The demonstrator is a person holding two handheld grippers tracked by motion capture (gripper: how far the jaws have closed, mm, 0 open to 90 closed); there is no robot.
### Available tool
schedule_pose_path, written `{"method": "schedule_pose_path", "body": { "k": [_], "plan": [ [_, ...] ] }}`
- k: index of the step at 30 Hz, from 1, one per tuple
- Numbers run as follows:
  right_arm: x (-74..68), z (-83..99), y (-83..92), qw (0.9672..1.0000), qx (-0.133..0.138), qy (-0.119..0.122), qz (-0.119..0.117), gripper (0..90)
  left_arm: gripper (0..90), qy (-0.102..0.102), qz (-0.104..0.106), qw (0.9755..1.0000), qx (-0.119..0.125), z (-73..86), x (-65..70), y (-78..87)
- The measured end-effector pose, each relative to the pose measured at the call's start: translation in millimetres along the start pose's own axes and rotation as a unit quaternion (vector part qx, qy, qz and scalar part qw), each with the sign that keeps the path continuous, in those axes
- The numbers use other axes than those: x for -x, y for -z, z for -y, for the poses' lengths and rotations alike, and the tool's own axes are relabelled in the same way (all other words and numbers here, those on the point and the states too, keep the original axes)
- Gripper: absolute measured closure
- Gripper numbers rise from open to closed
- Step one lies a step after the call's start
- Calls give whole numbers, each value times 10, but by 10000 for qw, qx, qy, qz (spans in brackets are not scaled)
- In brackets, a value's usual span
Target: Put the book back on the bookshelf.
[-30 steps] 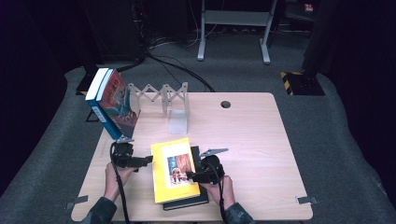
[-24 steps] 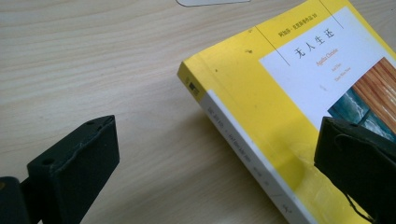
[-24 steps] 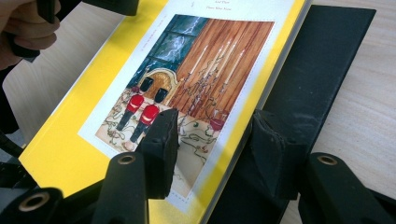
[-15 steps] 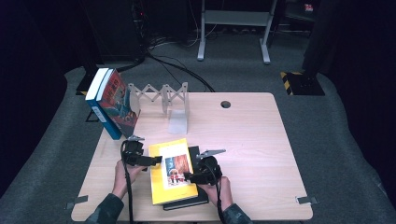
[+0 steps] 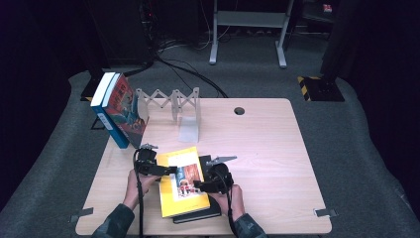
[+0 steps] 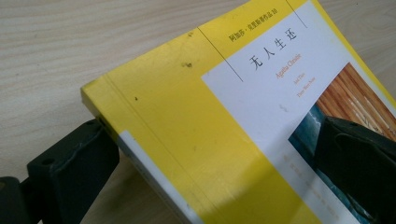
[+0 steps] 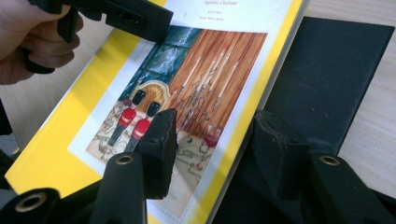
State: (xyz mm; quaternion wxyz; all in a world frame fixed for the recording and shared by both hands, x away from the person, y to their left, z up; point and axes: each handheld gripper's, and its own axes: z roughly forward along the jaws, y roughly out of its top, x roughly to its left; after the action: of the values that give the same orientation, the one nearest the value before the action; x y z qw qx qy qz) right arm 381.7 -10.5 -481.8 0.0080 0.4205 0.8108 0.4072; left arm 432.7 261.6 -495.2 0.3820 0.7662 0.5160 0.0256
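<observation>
A yellow paperback (image 5: 181,191) with a picture cover lies on a black book (image 5: 205,215) near the table's front edge. My left gripper (image 5: 161,171) has come in from the left. One jaw sits under the yellow book's (image 6: 187,116) spine edge and the other presses on the cover, so the left gripper (image 6: 208,140) is shut on it. My right gripper (image 5: 200,186) holds the opposite long edge. In the right gripper view, the right gripper (image 7: 212,123) has one jaw on the cover picture and one beneath the edge, above the black book (image 7: 331,70).
Two upright books (image 5: 116,111), blue and red, lean at the table's back left corner. A white accordion rack (image 5: 171,101) stands beside them, with a clear divider (image 5: 190,126). The wooden table (image 5: 277,163) has a cable hole (image 5: 239,110) at the back.
My left gripper moved right from beside the yellow book onto its left edge, and its jaws now straddle that edge. My right gripper stayed on the book's right edge.
</observation>
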Motion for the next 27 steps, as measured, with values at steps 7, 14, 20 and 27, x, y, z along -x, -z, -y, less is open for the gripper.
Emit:
{"method": "schedule_pose_path", "body": {
  "k": [7, 14, 20, 27],
  "plan": [
    [-2, -50, -46, 10000, -19, -49, 26, 498, 6, -36, 19, 10000, -82, -18, 5, 2],
    [-15, -71, -88, 10000, 31, -13, 37, 497, 149, -333, -278, 9987, 253, -114, 140, 161],
    [-15, -95, -115, 10000, 8, 73, -25, 497, 224, -522, -505, 9972, 197, -176, 165, 254],
    [-10, -95, -125, 9999, 57, 127, -41, 498, 338, -632, -595, 9962, 73, -263, 228, 321]
  ]
}}
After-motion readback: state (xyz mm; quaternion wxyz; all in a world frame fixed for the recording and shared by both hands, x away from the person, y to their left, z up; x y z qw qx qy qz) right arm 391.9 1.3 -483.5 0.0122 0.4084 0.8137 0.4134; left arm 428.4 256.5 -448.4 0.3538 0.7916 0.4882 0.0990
